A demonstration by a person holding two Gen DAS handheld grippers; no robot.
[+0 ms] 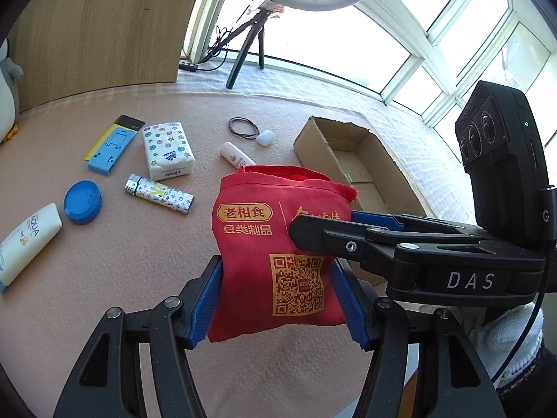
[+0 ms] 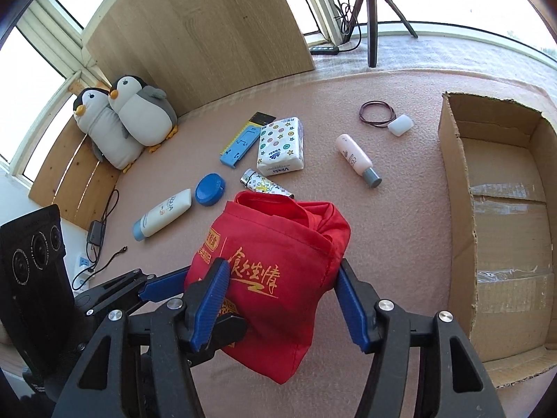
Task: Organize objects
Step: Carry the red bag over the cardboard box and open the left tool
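Right now both grippers are clamping the same red cloth drawstring pouch (image 1: 275, 244) printed with yellow characters and a square code, and holding it clear of the surface. The left gripper (image 1: 276, 299) is pinching the pouch's lower body between its blue ribbed pads, while the right gripper (image 2: 282, 299) is squeezing the side nearer the open mouth, its pads sinking into the fabric. The pouch is bulging and creasing under the pressure, so it is probably soft, light and loosely filled; it is likely to sag and shift, and gripping across the full body rather than the limp rim looks safer.

Just beyond the pouch, to the right, an open brown cardboard box (image 2: 456, 209) is sitting on the pinkish padded surface (image 1: 146, 264), seemingly empty. Farther out, other items are lying scattered: a patterned lighter (image 1: 158, 194), a star-printed tissue pack (image 1: 167, 149), a round blue lid (image 1: 83, 202), a white sunscreen tube (image 1: 26, 242), a small pink bottle (image 2: 357, 158), a blue plastic holder on a yellow ruler (image 1: 111, 146), dark hair ties (image 2: 377, 112) and a white earbud case (image 2: 400, 125). Two plush penguins (image 2: 128, 122) are leaning against the wooden panel (image 2: 209, 28).
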